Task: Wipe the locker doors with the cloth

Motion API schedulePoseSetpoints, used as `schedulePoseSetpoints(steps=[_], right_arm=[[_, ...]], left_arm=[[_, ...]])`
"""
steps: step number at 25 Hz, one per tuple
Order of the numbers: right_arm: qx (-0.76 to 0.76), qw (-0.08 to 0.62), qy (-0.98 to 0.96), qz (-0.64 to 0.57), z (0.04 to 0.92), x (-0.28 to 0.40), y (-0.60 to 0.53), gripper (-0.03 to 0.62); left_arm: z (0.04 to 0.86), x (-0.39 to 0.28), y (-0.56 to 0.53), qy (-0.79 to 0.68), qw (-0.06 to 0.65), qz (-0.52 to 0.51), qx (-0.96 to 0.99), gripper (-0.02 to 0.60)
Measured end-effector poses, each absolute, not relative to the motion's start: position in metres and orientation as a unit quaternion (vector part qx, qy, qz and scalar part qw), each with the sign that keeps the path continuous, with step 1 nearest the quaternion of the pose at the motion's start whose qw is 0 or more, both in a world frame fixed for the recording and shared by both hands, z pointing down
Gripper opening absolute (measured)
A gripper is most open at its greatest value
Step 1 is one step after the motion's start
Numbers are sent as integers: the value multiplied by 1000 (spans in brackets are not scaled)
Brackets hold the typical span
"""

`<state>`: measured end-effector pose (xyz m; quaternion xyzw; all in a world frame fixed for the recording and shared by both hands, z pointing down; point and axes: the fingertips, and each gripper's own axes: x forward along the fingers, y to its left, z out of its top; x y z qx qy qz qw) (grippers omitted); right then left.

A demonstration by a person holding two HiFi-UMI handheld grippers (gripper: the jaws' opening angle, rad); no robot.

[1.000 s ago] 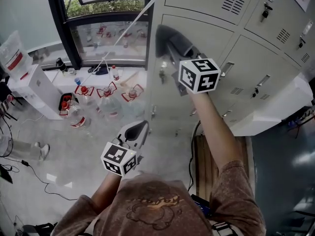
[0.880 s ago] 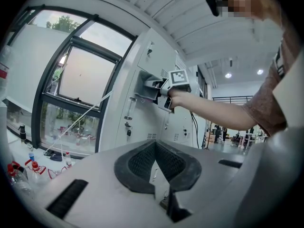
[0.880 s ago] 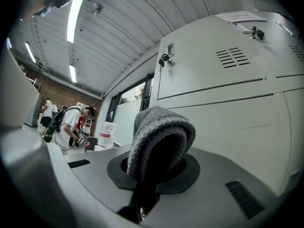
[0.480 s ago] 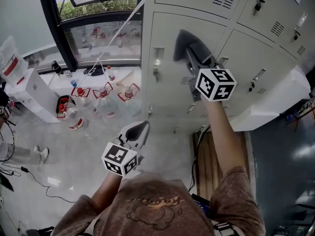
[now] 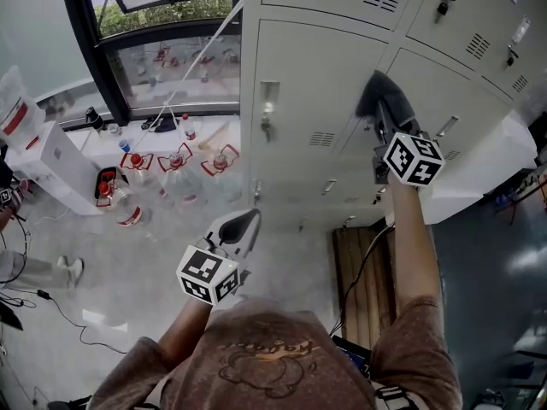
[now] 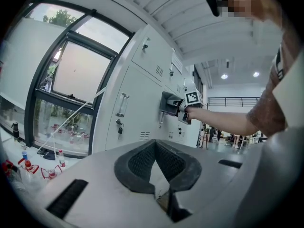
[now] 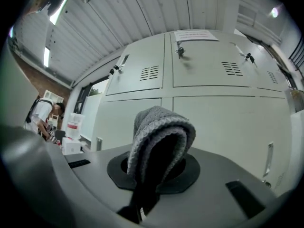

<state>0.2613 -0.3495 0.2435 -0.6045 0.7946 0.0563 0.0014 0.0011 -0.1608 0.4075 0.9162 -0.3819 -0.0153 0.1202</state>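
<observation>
Pale grey plastic forms the left gripper (image 5: 242, 226), nearest of all, low in the head view just above the person's shirt. Its jaws are closed together with nothing between them, and it hangs over the floor, well apart from the lockers, taking no part in the work. Past it, left of centre in the frame, a cluster of bottles (image 5: 179, 173) stands on the floor beneath a window (image 5: 171, 58).

Farther up, in the upper right of the head view, the right gripper (image 5: 386, 120) reaches out at arm's length. Its jaws are clamped on a folded grey cloth (image 7: 159, 132), which bulges out beyond the tips. The cloth (image 5: 380, 96) appears pressed against the locker doors (image 5: 316, 75), near the seam between the wide door bearing a lock (image 5: 268, 109) and the next door to the right. The left gripper view agrees: there the cloth meets the locker front at the centre of the frame.

The wiping looks to be under way. None of the doors shows a streak, a damp patch or dirt, so which are already done cannot be told. The doors along the top edge, those at far right and the low row nearest the floor probably need passes if the whole bank is meant.
</observation>
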Motion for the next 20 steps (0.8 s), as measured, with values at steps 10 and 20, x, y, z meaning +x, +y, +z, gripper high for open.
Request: schedulePoseSetpoints(steps=[10, 20], right_arm=[[-660, -9, 750, 42, 257, 343, -356, 37], [-650, -15, 759, 35, 266, 332, -380, 37]], left_arm=[[406, 0, -166, -385, 118, -13, 915, -2], [407, -6, -171, -395, 118, -11, 911, -2]])
